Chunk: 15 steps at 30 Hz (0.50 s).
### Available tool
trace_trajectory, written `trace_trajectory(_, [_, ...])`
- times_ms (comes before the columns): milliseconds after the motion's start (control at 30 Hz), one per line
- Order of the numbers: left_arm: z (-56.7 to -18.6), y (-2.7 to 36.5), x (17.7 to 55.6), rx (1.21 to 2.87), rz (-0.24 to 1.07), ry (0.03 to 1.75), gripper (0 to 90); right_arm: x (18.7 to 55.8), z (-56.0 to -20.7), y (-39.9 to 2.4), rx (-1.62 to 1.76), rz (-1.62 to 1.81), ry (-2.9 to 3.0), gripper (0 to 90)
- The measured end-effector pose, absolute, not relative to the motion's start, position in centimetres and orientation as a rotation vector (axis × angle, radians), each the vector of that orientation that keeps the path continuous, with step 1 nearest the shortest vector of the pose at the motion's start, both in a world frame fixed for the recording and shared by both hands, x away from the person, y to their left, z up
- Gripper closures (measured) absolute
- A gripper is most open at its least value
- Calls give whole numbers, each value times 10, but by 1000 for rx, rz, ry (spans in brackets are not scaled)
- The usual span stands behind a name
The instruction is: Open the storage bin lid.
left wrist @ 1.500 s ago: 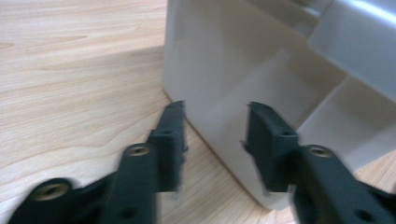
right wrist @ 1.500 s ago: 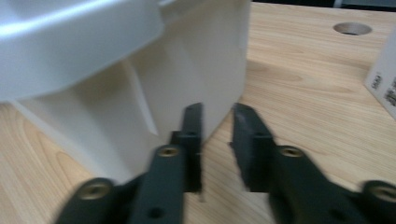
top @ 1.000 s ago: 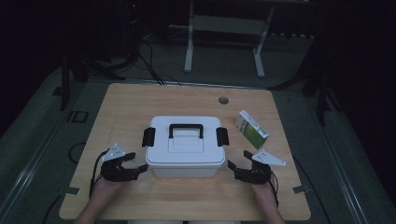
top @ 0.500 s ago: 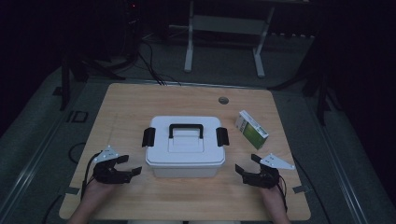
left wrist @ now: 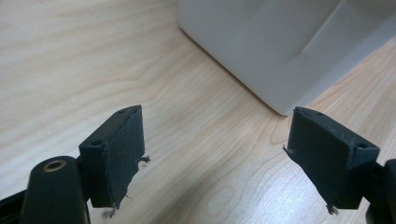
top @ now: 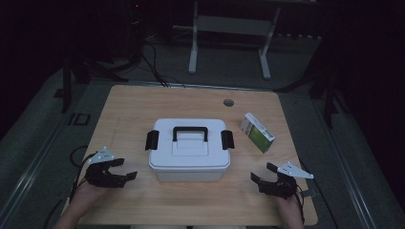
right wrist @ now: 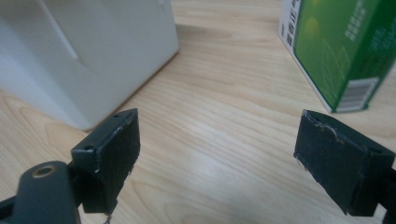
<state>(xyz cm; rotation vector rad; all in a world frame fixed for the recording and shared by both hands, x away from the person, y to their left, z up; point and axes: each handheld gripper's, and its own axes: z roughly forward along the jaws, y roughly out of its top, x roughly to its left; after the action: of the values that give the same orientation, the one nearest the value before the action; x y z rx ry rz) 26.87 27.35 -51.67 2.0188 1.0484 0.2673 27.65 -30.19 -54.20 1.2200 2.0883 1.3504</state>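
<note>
Drawn back toward table edge: left gripper, right gripper, flanking white box. Jaws spread, empty. Approach step; next, reach black latches.

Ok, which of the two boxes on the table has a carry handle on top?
The white storage box at the table's middle: black handle and black side latches. The green-and-white carton to its right has neither.

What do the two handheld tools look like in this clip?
Both the left tool and the right tool are black, each with two blocky, square-ended jaws and a grey three-cornered plate on top. A dark cable trails from each. No sleeves are visible on the forearms.
</note>
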Motion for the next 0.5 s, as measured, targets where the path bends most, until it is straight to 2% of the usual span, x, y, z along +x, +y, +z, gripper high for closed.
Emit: trace_trajectory(500, [-459,264,282,2135,281,917,189,273,-545,-308,1224,1367,2102,139])
